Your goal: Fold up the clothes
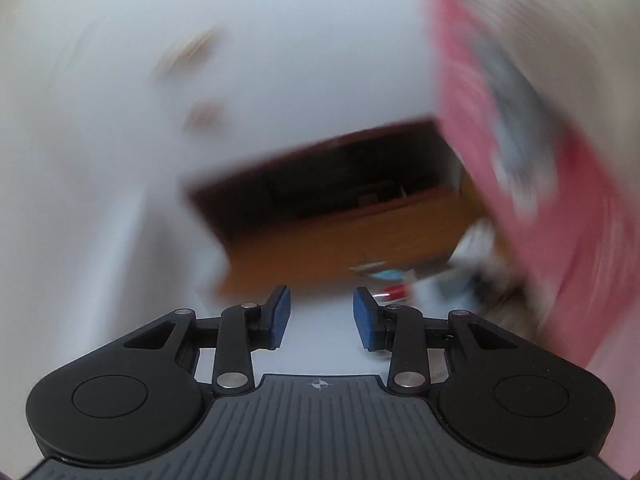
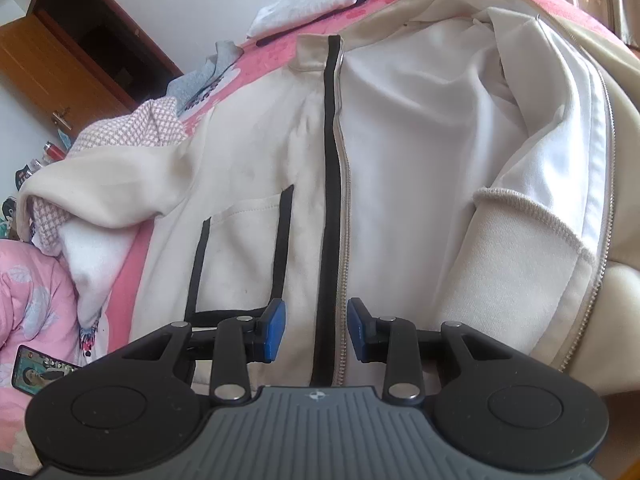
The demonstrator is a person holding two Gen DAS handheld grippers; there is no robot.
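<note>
**Cream jacket spread on the bed, both grippers empty**

The right gripper (image 2: pixel 316 330) is hovering over the cream jacket (image 2: pixel 400 152), jaws parted with nothing between them, the black-edged zipper (image 2: pixel 334 200) running straight up under the gap. The jacket is lying open across the pink bedsheet (image 2: pixel 276 56), its white lining showing on the right, a black-trimmed pocket (image 2: pixel 244 248) on the left. Crowding in at the left edge are a pink checked garment (image 2: pixel 132 132) and a flowered quilt (image 2: pixel 32 296), with a phone (image 2: pixel 38 370) lying on it. Grey clothes (image 2: pixel 200 80) and a folded white piece (image 2: pixel 316 0) are sitting further up the bed. The left gripper (image 1: pixel 322 318) is looking out at a blurred white wall (image 1: pixel 280 60) and a brown door (image 1: pixel 340 232), pink fabric (image 1: pixel 560 200) smeared along its right, fingers apart and holding nothing.
</note>
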